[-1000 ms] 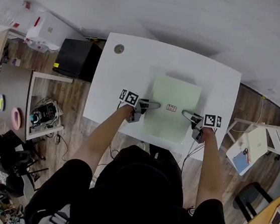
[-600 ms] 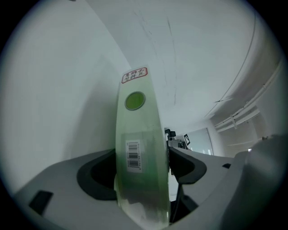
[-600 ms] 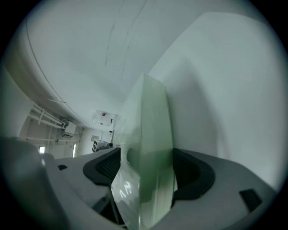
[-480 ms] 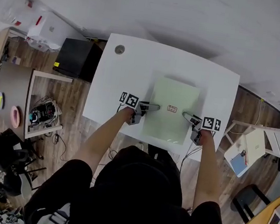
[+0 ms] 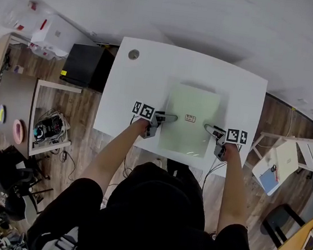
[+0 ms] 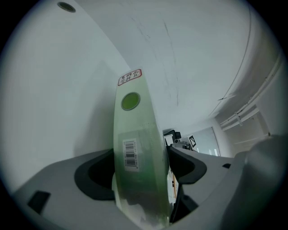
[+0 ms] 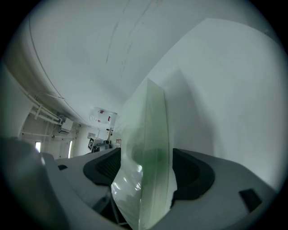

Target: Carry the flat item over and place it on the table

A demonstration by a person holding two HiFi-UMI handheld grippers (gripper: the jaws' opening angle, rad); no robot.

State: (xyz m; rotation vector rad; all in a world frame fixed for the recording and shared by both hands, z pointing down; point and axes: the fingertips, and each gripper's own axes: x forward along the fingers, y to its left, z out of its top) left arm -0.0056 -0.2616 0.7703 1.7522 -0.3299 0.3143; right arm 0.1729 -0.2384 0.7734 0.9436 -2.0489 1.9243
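Note:
The flat item [image 5: 190, 120] is a pale green sheet pack with a small red-and-white label, held level just over the white table [image 5: 152, 70]. My left gripper [image 5: 171, 118] is shut on its left edge and my right gripper [image 5: 208, 127] on its right edge. In the left gripper view the flat item [image 6: 137, 148] runs edge-on between the dark jaws of the left gripper [image 6: 140, 168], showing a barcode and a green dot. The right gripper view shows the flat item [image 7: 150, 152], plastic-wrapped, pinched in the right gripper [image 7: 146, 168]. A thin shadow lies between item and tabletop.
A cable hole [image 5: 133, 54] sits at the table's far left corner. On the floor to the left stand a black box [image 5: 84, 64] and a wooden side table [image 5: 50, 114]. A white folding stand [image 5: 285, 160] is on the right.
Both grippers and the flat item have drifted slightly left and further over the table. Both grips are unchanged.

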